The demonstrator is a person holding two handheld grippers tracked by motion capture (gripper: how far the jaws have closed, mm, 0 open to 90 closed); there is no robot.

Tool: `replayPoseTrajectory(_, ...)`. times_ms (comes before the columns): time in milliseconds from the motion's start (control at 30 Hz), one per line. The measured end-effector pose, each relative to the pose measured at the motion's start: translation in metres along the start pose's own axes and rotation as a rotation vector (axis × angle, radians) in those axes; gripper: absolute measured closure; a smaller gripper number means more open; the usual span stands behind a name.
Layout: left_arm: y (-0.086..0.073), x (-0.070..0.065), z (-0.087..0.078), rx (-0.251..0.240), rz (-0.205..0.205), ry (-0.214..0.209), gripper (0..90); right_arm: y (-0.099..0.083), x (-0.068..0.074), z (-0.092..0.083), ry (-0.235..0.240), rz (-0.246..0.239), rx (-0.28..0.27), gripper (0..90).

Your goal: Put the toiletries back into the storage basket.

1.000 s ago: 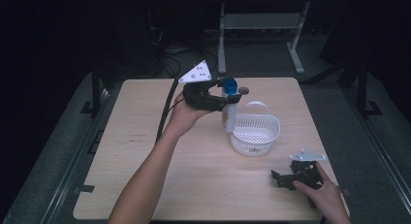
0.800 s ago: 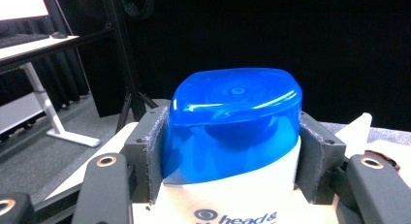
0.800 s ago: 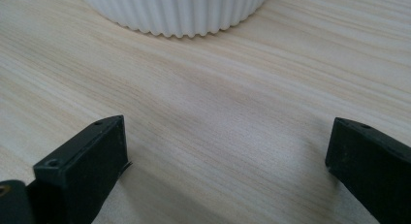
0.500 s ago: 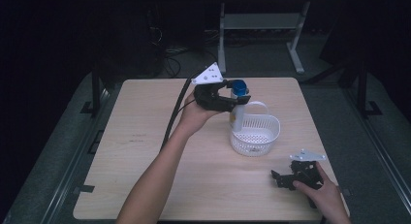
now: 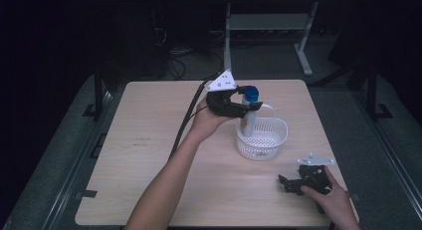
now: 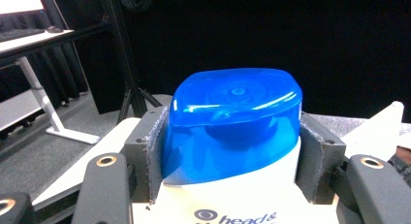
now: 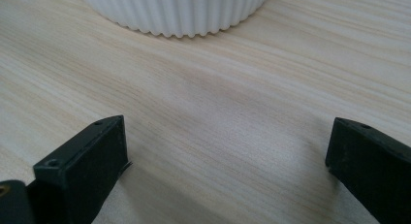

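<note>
Up close, bottle [image 6: 232, 151] lettering (left claw [image 6: 232, 146] view)

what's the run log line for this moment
left gripper: shut on bottle | bottle: upright, base in basket | right gripper: open, empty, near table

The right gripper [image 7: 228, 161] is resting with its black jaws standing wide apart over the wooden table [image 7: 218, 103], facing the white ribbed basket [image 7: 179, 13].
</note>
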State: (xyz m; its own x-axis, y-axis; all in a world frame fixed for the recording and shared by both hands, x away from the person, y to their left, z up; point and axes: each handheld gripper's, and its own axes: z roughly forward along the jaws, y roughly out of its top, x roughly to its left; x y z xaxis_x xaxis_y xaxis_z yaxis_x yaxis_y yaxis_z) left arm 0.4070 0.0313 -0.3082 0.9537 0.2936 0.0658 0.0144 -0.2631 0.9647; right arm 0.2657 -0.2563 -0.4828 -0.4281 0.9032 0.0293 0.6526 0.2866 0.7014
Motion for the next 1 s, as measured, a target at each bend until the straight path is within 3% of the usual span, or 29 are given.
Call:
replayPoseTrajectory(500,-0.027,0.002,0.010,0.015,-0.016,0.010,38.0,0.000,0.000,0.000,-0.001,-0.002,0.000,0.9)
replayPoseTrajectory(1000,-0.053,-0.001,0.021,0.066,-0.027,0.004,38.0,0.000,0.000,0.000,0.000,-0.002,-0.002,0.9)
